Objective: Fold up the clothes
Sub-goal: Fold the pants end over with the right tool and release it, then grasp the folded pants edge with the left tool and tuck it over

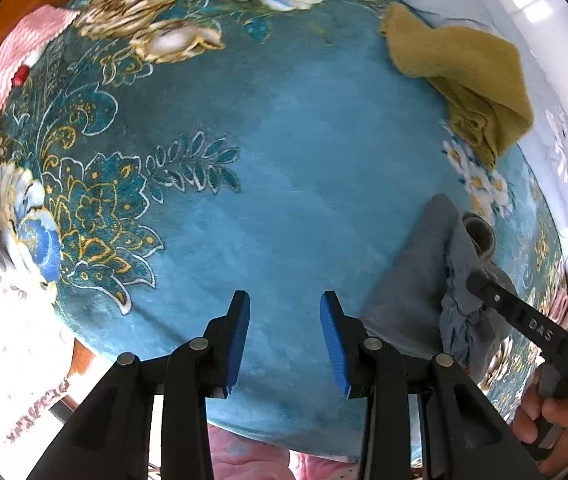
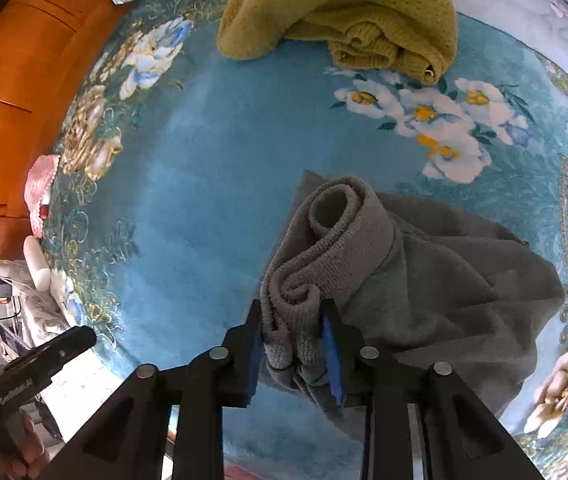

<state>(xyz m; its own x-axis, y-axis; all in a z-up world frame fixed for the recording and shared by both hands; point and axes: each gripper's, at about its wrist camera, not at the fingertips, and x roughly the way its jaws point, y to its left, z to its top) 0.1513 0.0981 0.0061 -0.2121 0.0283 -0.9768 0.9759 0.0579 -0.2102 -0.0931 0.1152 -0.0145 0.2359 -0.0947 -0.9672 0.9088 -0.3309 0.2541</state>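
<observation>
Your left gripper gapes empty over bare blanket mid-frame; right gripper pinches the grey garment, which trails toward right.

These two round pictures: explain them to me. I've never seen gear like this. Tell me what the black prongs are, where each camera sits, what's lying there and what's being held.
The black prongs are hand-held two-finger grippers with blue pads; a person holds one in each hand. Each picture comes from a wide-angle camera mounted on one gripper, looking along its fingers.

Left view: the left gripper hangs open over a blue floral blanket, holding nothing.

Right view: the right gripper has the rolled cuff of a grey garment between its pads.

A mustard-yellow knitted garment lies crumpled at the blanket's far edge.
</observation>
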